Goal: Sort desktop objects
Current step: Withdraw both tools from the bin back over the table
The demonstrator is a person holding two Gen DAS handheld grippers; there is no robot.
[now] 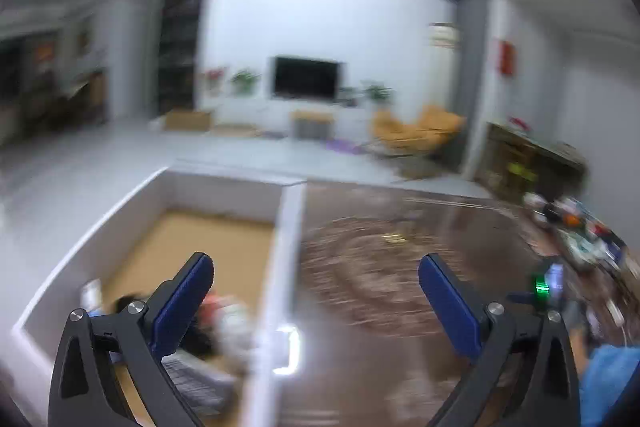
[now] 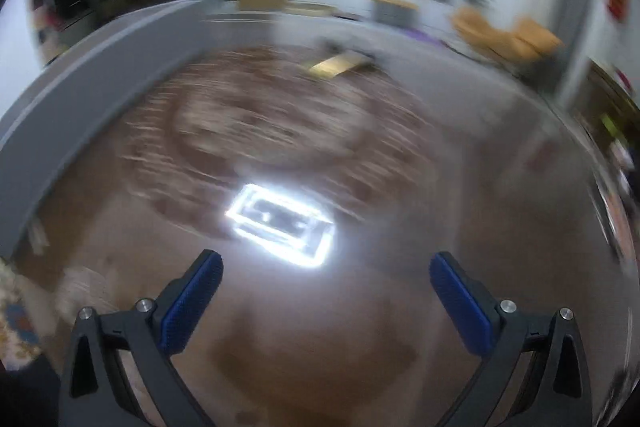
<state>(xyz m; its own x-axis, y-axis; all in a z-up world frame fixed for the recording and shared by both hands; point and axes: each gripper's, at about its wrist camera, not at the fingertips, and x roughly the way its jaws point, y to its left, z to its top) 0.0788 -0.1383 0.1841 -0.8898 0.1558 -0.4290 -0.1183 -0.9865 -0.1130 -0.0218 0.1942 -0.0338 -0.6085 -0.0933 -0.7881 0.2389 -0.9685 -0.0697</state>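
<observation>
Both the left gripper point(image 1: 316, 269) and right gripper point(image 2: 326, 267) have wide-open, empty jaws above the glossy brown worktop point(image 2: 280, 327). Blurred objects point(image 1: 208, 323) lie in the white-walled cardboard box point(image 1: 224, 191); a gold flat item point(image 2: 338, 63) lies far on the worktop.

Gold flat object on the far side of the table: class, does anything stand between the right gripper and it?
Nothing visible does. The right gripper is open and empty, and only bare glossy tabletop with a bright lamp reflection lies before the gold flat object. Blur hides small items.

Wide jaws, white box point(image 1: 286, 211), blurred, perhaps clutter
</observation>
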